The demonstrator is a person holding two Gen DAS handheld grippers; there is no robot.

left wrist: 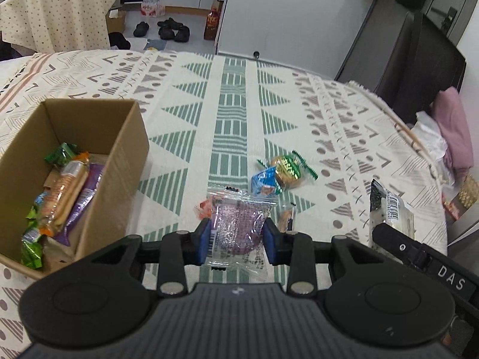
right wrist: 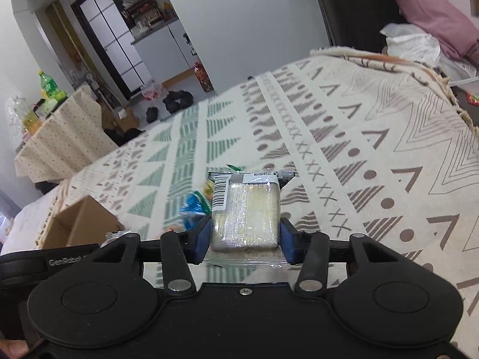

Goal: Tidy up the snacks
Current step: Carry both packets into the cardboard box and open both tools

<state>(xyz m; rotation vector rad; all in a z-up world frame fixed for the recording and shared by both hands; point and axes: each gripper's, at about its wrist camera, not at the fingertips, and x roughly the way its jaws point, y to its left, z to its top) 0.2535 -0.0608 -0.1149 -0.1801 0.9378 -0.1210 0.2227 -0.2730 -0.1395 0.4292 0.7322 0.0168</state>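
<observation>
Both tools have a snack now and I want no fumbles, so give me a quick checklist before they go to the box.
1. Left tool clamped on the purple snack packet: ok.
2. Right tool clamped on the pale cake packet: ok.
3. Cardboard box open on top: ok.
4. Room left in the box: ok, bare floor shows at its far end.
5. Path from left tool to box unobstructed: ok.
6. Loose snacks left on the tablecloth, like the green-wrapped cake: not ok, more to collect.
</observation>
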